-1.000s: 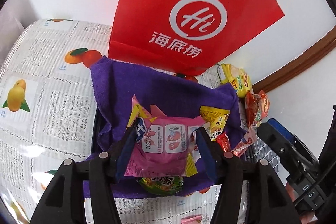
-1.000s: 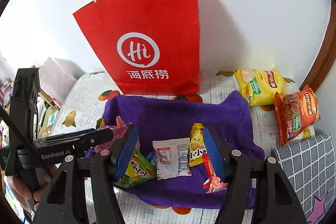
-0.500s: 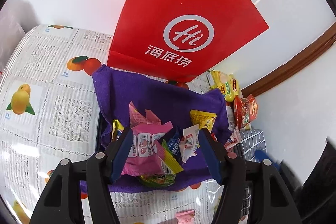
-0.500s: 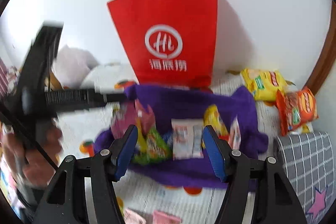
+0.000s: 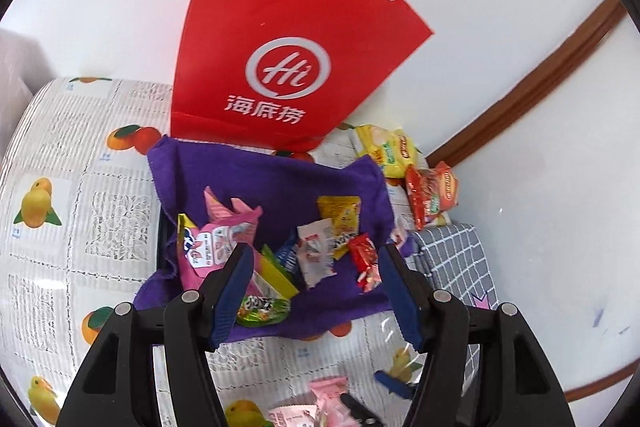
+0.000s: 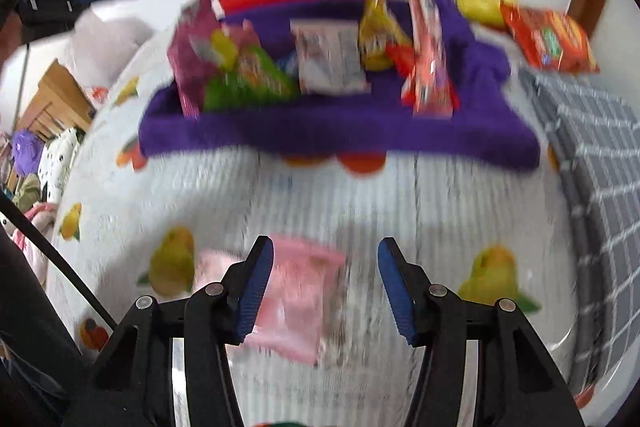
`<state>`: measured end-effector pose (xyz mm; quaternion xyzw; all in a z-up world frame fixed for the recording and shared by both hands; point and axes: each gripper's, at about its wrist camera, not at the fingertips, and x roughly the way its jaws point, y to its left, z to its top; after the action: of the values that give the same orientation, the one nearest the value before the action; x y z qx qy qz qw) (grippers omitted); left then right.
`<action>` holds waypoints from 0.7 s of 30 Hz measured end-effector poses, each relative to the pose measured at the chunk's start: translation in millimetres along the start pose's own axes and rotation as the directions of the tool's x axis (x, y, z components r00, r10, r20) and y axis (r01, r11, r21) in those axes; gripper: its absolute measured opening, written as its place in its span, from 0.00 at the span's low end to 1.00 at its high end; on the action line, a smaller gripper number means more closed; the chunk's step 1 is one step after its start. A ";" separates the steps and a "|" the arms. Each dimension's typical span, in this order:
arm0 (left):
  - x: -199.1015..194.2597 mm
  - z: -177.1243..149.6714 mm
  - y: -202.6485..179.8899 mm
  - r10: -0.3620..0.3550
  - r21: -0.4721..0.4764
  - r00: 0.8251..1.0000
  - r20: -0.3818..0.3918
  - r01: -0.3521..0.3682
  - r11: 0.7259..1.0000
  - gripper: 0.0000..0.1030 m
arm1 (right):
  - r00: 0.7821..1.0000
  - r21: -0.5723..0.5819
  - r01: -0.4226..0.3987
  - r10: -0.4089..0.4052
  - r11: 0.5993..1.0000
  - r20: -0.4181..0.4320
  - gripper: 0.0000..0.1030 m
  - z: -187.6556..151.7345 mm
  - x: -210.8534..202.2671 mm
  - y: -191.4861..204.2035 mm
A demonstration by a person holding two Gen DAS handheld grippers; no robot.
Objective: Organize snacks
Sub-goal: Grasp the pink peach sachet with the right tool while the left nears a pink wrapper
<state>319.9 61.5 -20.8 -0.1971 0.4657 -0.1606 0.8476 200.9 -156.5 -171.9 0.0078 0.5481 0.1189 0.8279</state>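
White fruit-print tablecloth (image 6: pixel 360 195) covers the table; red paper bag (image 5: pixel 280 59) stands at the far wall. Purple cloth-lined tray (image 5: pixel 280 179) in front of it holds mixed snack packets — pink packet (image 5: pixel 208 247) at its left. Left gripper (image 5: pixel 316 291) hangs above the tray, jaws apart, empty. Right gripper (image 6: pixel 324 291) points down at the near tablecloth, jaws closing around a pale pink packet (image 6: pixel 296 303) — not yet pinched; view blurred.
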 end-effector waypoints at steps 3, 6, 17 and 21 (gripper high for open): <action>-4.9 -2.3 -5.7 -0.018 0.015 1.000 0.003 0.018 1.000 0.61 | 1.000 0.027 -0.010 0.011 1.000 -0.026 0.54 -11.7 9.1 1.9; -8.7 -4.1 -10.0 -0.030 0.028 1.000 0.004 0.030 0.999 0.61 | 0.999 0.065 -0.028 0.029 0.997 -0.023 0.54 -15.4 15.5 2.9; -12.5 -2.4 -7.3 -0.048 0.015 0.999 0.006 0.048 0.999 0.61 | 1.000 0.046 0.005 -0.003 0.999 -0.031 0.54 -12.5 30.2 22.9; -13.4 -2.6 -7.8 -0.050 0.019 0.999 0.005 0.049 0.999 0.61 | 0.996 -0.014 0.083 -0.083 0.996 -0.015 0.54 -12.6 34.9 34.9</action>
<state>310.1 60.3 -8.5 -0.2011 0.4569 -0.1853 0.8464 195.8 -117.0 -203.5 -0.0214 0.5535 0.0879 0.8279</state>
